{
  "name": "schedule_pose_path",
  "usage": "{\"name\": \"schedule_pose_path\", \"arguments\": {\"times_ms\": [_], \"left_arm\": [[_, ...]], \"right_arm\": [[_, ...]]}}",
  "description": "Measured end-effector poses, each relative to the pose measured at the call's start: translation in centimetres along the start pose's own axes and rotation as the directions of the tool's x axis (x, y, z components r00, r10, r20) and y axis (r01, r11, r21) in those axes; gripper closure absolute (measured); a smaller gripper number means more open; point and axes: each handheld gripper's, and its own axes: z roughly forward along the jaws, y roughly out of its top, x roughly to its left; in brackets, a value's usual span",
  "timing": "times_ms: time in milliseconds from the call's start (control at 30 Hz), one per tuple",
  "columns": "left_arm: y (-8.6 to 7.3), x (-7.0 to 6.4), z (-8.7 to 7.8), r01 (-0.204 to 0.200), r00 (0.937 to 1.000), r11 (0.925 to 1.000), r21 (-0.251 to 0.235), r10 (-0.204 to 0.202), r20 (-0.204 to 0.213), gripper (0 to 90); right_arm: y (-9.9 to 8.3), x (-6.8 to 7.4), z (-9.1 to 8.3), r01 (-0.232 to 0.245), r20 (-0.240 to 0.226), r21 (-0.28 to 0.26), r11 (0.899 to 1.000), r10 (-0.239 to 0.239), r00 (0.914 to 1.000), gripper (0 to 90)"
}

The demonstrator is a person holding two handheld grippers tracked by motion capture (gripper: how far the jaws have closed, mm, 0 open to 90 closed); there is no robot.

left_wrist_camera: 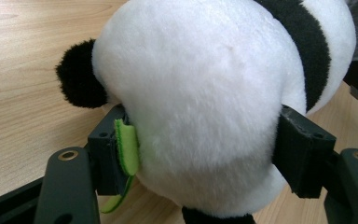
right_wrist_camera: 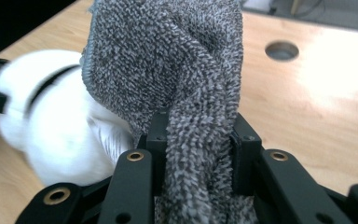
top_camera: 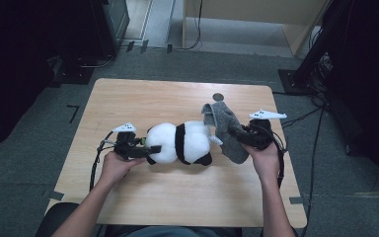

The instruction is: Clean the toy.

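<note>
— Where's the plush black-and-white panda toy (top_camera: pixel 180 143)?

— Lying on its side mid-counter (top_camera: pixel 177 197), the pale wooden one. The left gripper (left_wrist_camera: pixel 200 154) is clamped around its white rump.

— And the grey knitted terry cloth (right_wrist_camera: pixel 186 93)?

— Just right of the panda, touching it, pinched in the right gripper (right_wrist_camera: pixel 196 140). A round hole (top_camera: pixel 218 97) lies beyond the panda.

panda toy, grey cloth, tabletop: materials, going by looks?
Panda toy: soft plush, short matte white and black pile, likely synthetic; it bulges between the left gripper's jaws. Grey cloth: looped terry or microfibre, by its nubby surface, bunched in the right gripper. Tabletop: light wood grain, smooth; possibly laminate.
</note>
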Motion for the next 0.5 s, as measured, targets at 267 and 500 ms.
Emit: {"name": "schedule_pose_path", "arguments": {"times_ms": [267,500], "left_arm": [[0.0,0.0,0.0,0.001,1.0000,1.0000,-0.003,-0.001,-0.001,30.0],[0.0,0.1,0.1,-0.003,1.0000,1.0000,-0.004,0.003,0.000,29.9]], "right_arm": [[2.0,2.9,-1.6,0.069,-0.051,-0.061,0.996,-0.072,0.9961,68.2],[2.4,4.3,0.2,0.103,-0.077,-0.068,0.992,-0.108,0.9912,69.5]]}}
